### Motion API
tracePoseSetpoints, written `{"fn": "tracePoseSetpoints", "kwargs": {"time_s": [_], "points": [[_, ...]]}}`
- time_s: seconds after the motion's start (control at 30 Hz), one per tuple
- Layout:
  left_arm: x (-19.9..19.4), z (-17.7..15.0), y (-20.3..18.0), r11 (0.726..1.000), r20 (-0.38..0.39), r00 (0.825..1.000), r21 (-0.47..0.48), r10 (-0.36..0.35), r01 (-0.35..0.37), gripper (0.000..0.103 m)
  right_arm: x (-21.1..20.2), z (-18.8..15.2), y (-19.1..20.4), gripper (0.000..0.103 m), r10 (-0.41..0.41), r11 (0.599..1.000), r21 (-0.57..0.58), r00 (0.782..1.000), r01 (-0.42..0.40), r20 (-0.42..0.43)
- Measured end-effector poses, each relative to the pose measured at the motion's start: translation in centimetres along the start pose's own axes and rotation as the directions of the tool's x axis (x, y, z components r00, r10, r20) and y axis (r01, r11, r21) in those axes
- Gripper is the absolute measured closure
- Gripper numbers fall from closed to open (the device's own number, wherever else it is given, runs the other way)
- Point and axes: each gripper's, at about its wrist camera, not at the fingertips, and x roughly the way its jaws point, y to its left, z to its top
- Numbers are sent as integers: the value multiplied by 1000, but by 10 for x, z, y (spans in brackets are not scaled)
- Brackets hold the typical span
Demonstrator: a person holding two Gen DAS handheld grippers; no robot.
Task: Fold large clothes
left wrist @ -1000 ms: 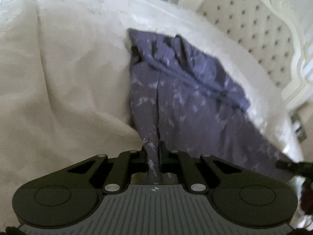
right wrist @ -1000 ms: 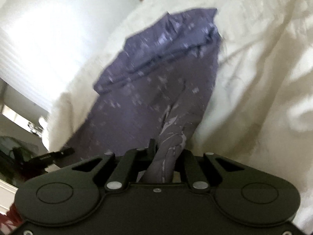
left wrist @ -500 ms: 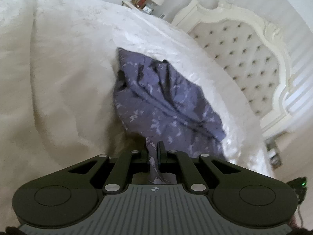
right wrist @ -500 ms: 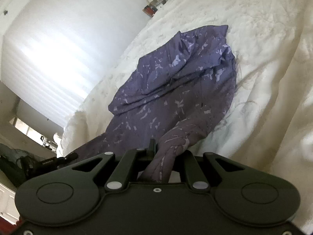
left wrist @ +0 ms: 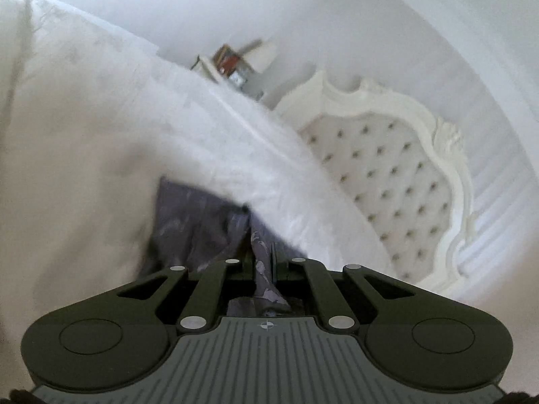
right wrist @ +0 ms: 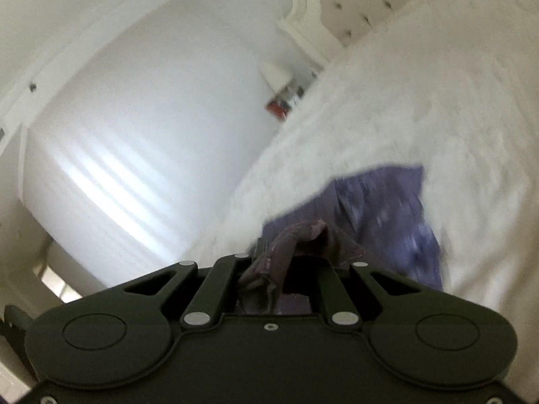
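Both views swung up off the bed (left wrist: pixel 84 155) toward wall and headboard (left wrist: pixel 387 181) since the earlier frames | left gripper (left wrist: pixel 263 262) clenched on garment (left wrist: pixel 202 222) edge | right gripper (right wrist: pixel 269 256) clenched on a bunched edge | garment mostly on bed, near end lifted | fold under way, not yet laid; smoothing and further folds left, I judged

garment (left wrist: pixel 202 222): thin purple cloth, matt — pale print
bedcover (left wrist: pixel 84 134): white, soft, fuzzy cloth
headboard (left wrist: pixel 387 175): tufted, buttoned upholstery — glossy white carved frame
grippers (left wrist: pixel 263 262): matt black plastic, metal pins
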Motion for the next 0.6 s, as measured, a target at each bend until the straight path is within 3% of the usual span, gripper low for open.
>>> {"fn": "tracePoseSetpoints", "kwargs": {"time_s": [0.2,0.33,0.6], "points": [[64,18,-9,1000,69,997,3,17,-17,96,67,34,-1,90,-70,994,-84,994,76,79],[104,23,-7,997,78,994,27,77,-79,96,114,51,-19,90,-158,980,-104,980,171,120],[176,21,26,978,20,978,28,207,-207,96,190,64,-65,91,-329,935,-116,942,334,64]]}}
